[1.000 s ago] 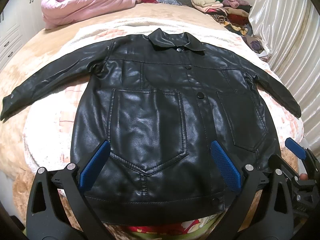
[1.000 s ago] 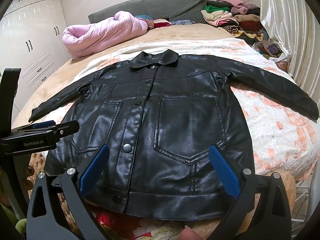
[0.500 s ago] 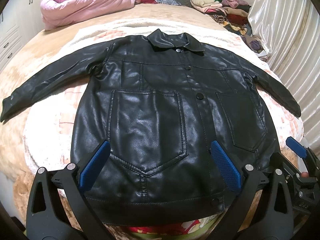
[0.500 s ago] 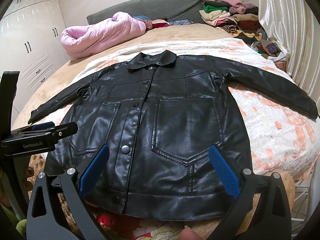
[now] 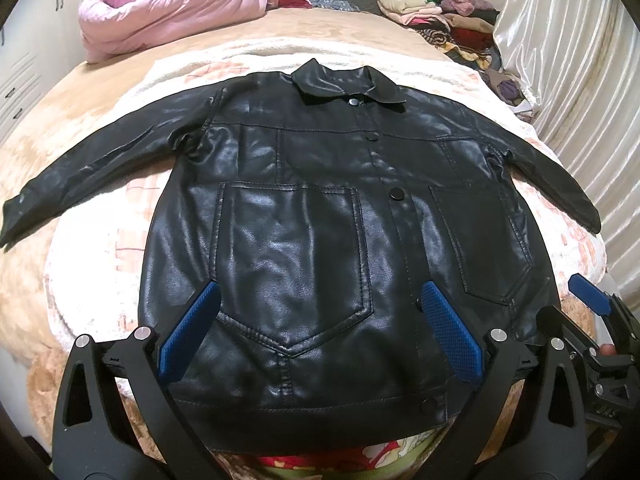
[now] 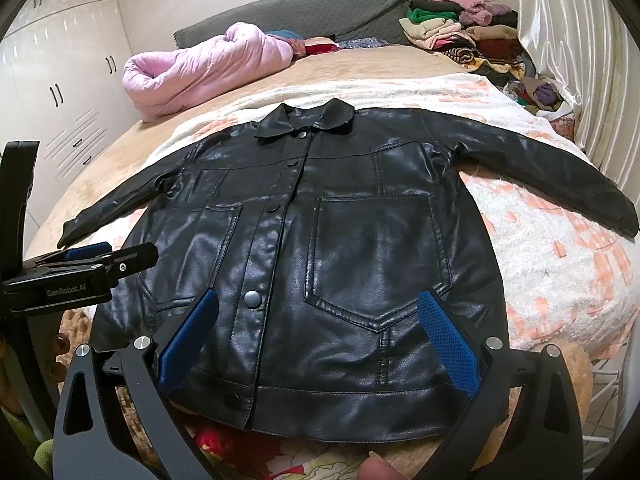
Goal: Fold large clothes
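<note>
A black leather jacket [image 5: 304, 240] lies flat and buttoned on the bed, front up, collar away from me, both sleeves spread out to the sides; it also shows in the right wrist view [image 6: 344, 256]. My left gripper [image 5: 320, 332] is open and empty, hovering over the jacket's lower left pocket near the hem. My right gripper [image 6: 316, 332] is open and empty over the lower hem by the right pocket. The left gripper's body shows at the left edge of the right wrist view [image 6: 80, 272].
A white and orange blanket [image 6: 560, 248] lies under the jacket on the tan bedspread [image 5: 80, 112]. A pink quilt [image 6: 200, 68] and a pile of folded clothes [image 6: 460, 36] sit at the far end. Curtains [image 5: 580, 80] hang on the right, white wardrobes [image 6: 60, 80] on the left.
Both grippers have edged slightly nearer the jacket's hem. The jacket has not moved and both grippers stay open.
</note>
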A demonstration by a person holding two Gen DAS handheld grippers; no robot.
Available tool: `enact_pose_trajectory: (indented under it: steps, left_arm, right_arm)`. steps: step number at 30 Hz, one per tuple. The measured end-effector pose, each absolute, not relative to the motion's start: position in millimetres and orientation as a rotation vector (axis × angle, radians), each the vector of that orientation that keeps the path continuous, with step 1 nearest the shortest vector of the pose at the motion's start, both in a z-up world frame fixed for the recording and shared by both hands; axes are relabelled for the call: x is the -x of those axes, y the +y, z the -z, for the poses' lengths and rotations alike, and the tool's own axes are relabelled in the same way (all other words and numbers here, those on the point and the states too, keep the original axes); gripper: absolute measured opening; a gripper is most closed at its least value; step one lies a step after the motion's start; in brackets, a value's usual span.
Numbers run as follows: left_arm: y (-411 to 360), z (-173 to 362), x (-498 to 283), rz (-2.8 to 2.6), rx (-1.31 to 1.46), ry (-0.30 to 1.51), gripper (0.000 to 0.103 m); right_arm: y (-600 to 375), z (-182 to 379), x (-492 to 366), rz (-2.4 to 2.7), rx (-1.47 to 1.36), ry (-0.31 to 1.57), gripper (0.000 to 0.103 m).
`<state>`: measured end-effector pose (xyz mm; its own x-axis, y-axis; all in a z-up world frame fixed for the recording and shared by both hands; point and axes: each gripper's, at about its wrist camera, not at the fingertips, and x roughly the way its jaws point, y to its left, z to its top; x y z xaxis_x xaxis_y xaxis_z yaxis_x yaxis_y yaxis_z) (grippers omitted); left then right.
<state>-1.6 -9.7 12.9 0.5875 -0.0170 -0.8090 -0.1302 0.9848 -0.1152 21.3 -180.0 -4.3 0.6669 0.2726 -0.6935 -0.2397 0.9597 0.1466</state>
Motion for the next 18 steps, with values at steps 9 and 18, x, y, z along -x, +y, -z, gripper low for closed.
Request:
enact_pose_trajectory:
  steps: [9, 18]
  left_arm:
    - [-10.1, -11.0, -0.4, -0.064, 0.168, 0.94, 0.094]
    - [-5.5, -10.5, -11.6, -0.06, 0.176, 0.945, 0.094]
  right_arm:
    - [-180.2, 5.1, -22.5, -0.289, -0.044, 0.791, 0.099]
    - [-177.1, 3.0, -35.2, -0.283, -0.049, 0.795, 0.099]
